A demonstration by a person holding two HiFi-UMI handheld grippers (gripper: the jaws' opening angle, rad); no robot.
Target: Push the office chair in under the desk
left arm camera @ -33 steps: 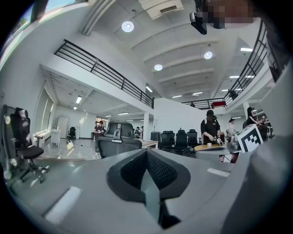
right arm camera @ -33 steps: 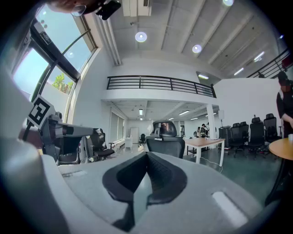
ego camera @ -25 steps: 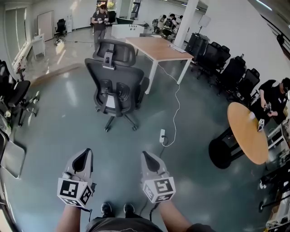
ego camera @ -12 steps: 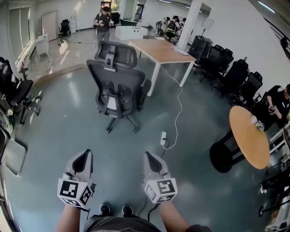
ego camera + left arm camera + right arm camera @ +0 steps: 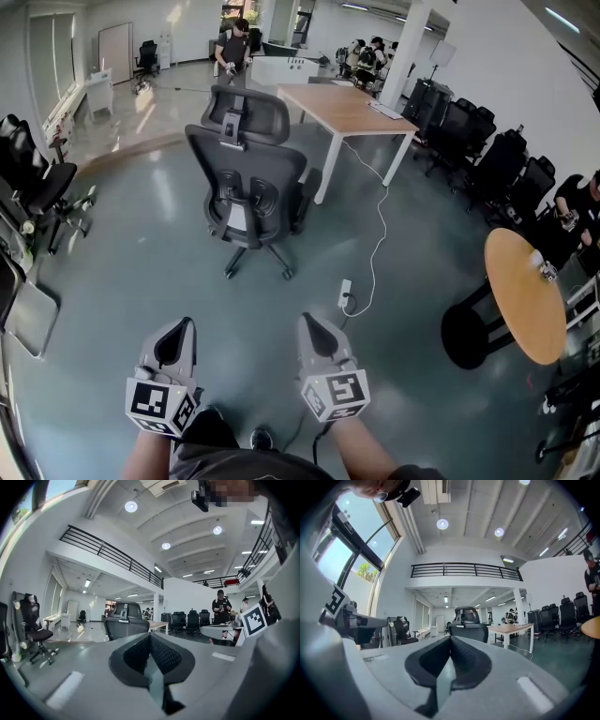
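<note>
While both grippers hang low at the near edge of the head view, the floor ahead of them lies bare.

Item: office chair (image 5: 248, 183) – upright, its long axis vertical. The backrest is turned toward the person and the seat faces away, toward the far end of the room. It stands on the floor just left of the desk (image 5: 352, 108), by the near-left leg, with no part of it under the top.

Appearance: black mesh back with two lumbar pads, a headrest on a grey bracket, armrests, and a star base on castors.

Desk: a light wooden top on white legs, its long edge running away and to the right.

Room for moving: grey-green floor is open on the chair's near and left sides. To the right of its base lie a power strip (image 5: 345, 292) and a white cable that runs up to the desk.

Left gripper (image 5: 185, 328) – jaws closed, nothing between them. Right gripper (image 5: 307, 323): likewise closed and empty. Both are well apart from the chair.
</note>
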